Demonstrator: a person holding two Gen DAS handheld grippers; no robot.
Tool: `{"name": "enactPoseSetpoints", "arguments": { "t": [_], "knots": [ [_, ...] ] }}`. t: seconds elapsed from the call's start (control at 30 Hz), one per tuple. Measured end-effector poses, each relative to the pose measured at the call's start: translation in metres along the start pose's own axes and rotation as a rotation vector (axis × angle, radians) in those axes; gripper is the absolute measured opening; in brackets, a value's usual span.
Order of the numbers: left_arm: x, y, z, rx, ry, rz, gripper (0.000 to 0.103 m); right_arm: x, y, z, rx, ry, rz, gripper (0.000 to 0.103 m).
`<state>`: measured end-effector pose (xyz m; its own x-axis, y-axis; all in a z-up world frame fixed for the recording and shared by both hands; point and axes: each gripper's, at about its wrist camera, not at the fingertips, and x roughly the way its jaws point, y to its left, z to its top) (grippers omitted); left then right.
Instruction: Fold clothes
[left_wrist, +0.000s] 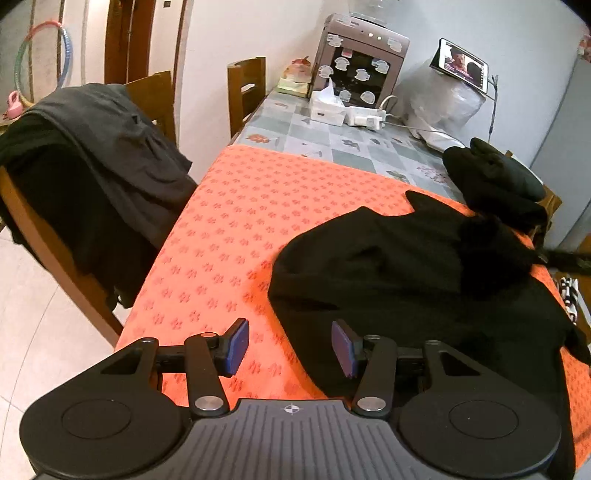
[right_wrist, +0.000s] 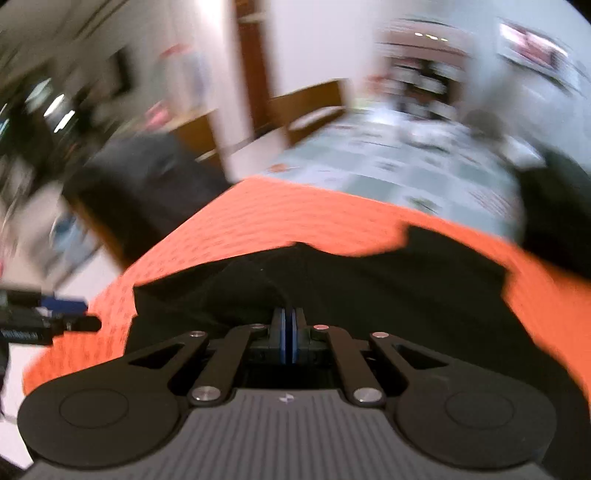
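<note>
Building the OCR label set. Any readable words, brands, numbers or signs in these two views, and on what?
None can be read.
Water dispenser: stickers on its front, no legible text.
Phone: screen lit with a video, any caption too small.
Left hand-held gripper: white lettering along its side, too blurred.
Left hand-held gripper body: crosshair mark only, no letters.

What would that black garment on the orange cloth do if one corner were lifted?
The black garment would probably droop and trail, since it lies crumpled in soft folds. It looks light, thin fabric. It may drag the orange cloth slightly rather than slide freely.
</note>
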<state>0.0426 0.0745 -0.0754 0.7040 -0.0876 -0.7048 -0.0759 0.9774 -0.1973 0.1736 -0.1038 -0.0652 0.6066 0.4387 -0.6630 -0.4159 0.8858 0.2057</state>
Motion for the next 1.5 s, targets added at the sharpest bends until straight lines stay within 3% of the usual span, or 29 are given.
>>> {"name": "enactPoseSetpoints", "arguments": {
  "t": [0.2, 0.4, 0.5, 0.67, 0.83, 1.03, 1.17, 1.4, 1.47, 1.5],
  "knots": [
    [0.017, -0.006, 0.012, 0.023, 0.026, -0.013, 0.052, -0.048, -0.038, -0.061, 0.224, -0.004, -0.095, 0.004],
    [0.03, -0.01, 0.024, 0.042, 0.042, -0.017, 0.052, -0.064, -0.045, -0.11, 0.29, 0.087, -0.142, 0.009],
    [0.034, -0.012, 0.031, 0.047, 0.043, -0.02, 0.052, -0.072, -0.047, -0.124, 0.297, 0.122, -0.157, 0.022],
    [0.04, -0.016, 0.042, 0.043, 0.042, -0.031, 0.052, -0.088, -0.051, -0.126, 0.295, 0.125, -0.191, 0.029],
    [0.048, -0.022, 0.049, 0.055, 0.043, -0.029, 0.052, -0.099, -0.052, -0.11, 0.264, 0.066, -0.23, 0.039],
    [0.062, -0.027, 0.054, 0.069, 0.055, -0.02, 0.054, -0.074, -0.07, -0.104, 0.279, 0.091, -0.19, 0.041],
    [0.084, -0.019, 0.06, 0.01, 0.084, -0.017, 0.054, -0.057, -0.091, -0.113, 0.365, 0.112, -0.229, 0.041],
    [0.124, -0.001, 0.075, -0.201, 0.112, 0.009, 0.054, -0.056, -0.114, -0.128, 0.45, 0.122, -0.267, 0.041],
    [0.133, 0.004, 0.075, -0.258, 0.139, 0.019, 0.05, -0.052, -0.118, -0.13, 0.462, 0.131, -0.249, 0.041],
    [0.137, 0.006, 0.074, -0.28, 0.159, 0.019, 0.044, -0.05, -0.119, -0.131, 0.466, 0.134, -0.238, 0.041]
  ]
}}
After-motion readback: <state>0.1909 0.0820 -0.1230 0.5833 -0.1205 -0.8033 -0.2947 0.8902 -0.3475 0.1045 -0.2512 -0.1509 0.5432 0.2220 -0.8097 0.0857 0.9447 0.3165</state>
